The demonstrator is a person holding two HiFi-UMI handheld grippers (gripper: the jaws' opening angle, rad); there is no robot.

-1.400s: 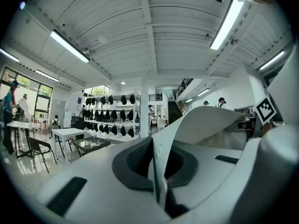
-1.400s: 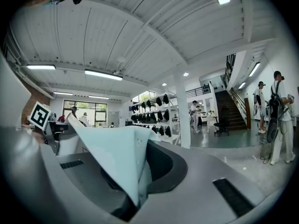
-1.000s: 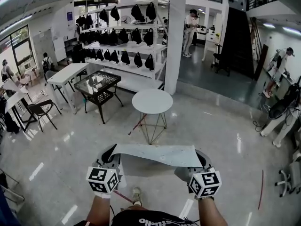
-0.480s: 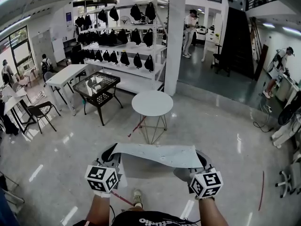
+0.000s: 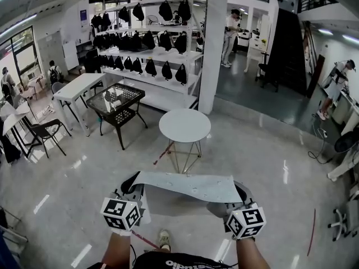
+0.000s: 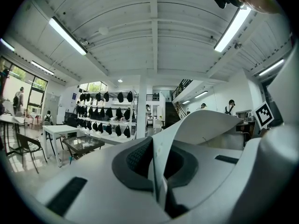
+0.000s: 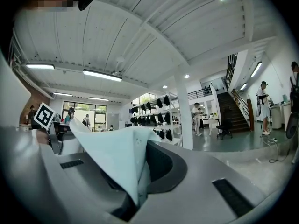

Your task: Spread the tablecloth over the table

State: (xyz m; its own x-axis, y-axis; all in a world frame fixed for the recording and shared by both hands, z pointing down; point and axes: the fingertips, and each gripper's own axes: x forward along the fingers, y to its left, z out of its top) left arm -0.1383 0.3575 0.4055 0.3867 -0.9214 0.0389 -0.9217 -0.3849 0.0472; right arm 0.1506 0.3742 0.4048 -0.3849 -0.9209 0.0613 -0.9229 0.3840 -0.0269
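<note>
- The left gripper [image 6: 156, 158] has its jaws closed tight on the tablecloth [image 6: 205, 125]. A thin edge of the pale cloth stands upright in the slot between the two dark pads, pinched from both sides.
- Out of that grip the cloth rises past the jaw tips and curls over to the right, beyond the right-hand jaw. It arches toward the marker cube [image 6: 264, 115] of the other gripper.
- In the head view the cloth runs as one pale grey strip from the left jaws across to the right jaws. It is held clear of the floor [image 5: 269, 150], with its far edge a little ahead of both sets of tips.
- A round white table [image 5: 184, 125] stands ahead of the jaws, roughly opposite the middle of the strip. It is well apart from the cloth.
- The right gripper [image 7: 142, 171] also has its jaws clamped on the cloth, at the strip's other end. A folded corner goes down into the gap between the pads.
- From there the cloth fans up and to the left, lying over the left-hand jaw and hiding most of it, while the right-hand jaw's dark pad shows bare.
- Both grippers point level and forward, side by side, with the cloth the only thing between either pair of jaws.
</note>
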